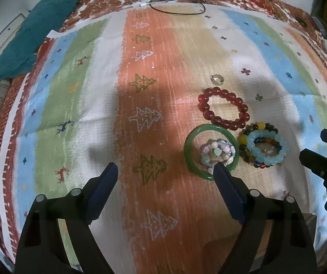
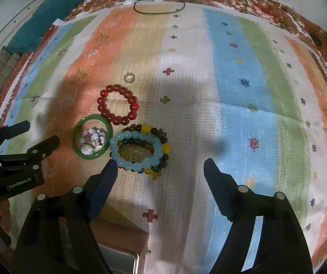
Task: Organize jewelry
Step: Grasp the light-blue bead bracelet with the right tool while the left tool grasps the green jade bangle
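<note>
While both of my tools hang over the striped cloth (image 2: 232,68) with their jaws apart and nothing between them, the left tool (image 1: 165,167) has its right finger tip over the near rim of the green bangle (image 1: 189,137), and the right tool (image 2: 160,163) has its left finger tip beside the pale blue bead bracelet (image 2: 117,150). That bracelet lies on a coil of dark and yellow beads (image 2: 161,137). Inside the bangle sits a small bunch of pastel beads (image 1: 218,151). Beyond them lies the red bead bracelet (image 1: 222,107), then a small clear ring (image 1: 217,79), all well short of the cloth's far edge. I judge the bangle stiff, smooth and breakable, best pinched across its rim; the bead strings should be light, floppy and rolling, so I would take one side of a loop.
</note>
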`<state>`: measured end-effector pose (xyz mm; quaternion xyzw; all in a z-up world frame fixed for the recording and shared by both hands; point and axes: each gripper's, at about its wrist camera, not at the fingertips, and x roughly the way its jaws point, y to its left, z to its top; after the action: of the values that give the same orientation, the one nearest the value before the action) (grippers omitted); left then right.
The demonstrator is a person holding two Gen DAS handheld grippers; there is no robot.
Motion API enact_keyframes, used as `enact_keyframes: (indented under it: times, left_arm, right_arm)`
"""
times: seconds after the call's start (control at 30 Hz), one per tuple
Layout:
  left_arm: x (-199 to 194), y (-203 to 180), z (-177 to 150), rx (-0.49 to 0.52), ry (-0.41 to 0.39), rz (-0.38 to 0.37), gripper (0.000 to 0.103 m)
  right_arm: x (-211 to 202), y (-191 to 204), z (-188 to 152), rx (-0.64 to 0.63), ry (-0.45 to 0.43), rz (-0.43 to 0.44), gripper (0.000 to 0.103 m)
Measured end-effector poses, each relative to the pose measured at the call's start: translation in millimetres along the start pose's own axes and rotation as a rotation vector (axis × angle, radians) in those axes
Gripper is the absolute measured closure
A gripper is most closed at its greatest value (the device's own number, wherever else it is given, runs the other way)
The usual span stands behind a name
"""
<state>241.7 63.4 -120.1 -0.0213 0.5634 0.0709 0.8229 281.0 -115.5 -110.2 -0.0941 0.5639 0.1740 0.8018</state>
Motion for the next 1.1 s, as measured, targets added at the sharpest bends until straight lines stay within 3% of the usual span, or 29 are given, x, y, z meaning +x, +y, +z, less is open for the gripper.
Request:
enact_keyframes:
  times: [0.23,0.3,0.37,0.63,0.87,1.03,1.1]
  left_arm:
    - [20.1,-1.2,1.5,0.023,0.031,0.004,0.024]
    - [24.3,-1.0,3.0,0.020,0.036,-0.007,0.031]
    - [27.7,-1.9,4.2,0.020,0.041,-0.017,0.032]
    - [40.9,-1.5,10.2,0.019,0.056,-0.024,0.038]
    - [51.9,-2.6,12.4,0.031,0.066,-0.024,0.048]
    - [55.7,-7.1,14.8,0.039,0.066,-0.032,0.068]
    - [56.5,-11.8,14.2,0.060,0.063,-0.027,0.081]
  right_arm:
    - [19.2,-2.6,3.8,0.003,0.044,-0.003,0.040]
    - [23.2,-3.0,4.8,0.005,0.052,0.000,0.044]
    - [26.7,-3.3,6.7,0.014,0.060,0.000,0.052]
    - [43.4,-1.5,13.2,0.021,0.085,0.000,0.062]
    - [57.8,-0.2,15.8,0.013,0.112,0.004,0.084]
    - [59.3,1.7,16.0,-0.011,0.105,0.001,0.089]
    - [59.7,1.6,15.5,-0.017,0.102,0.000,0.089]
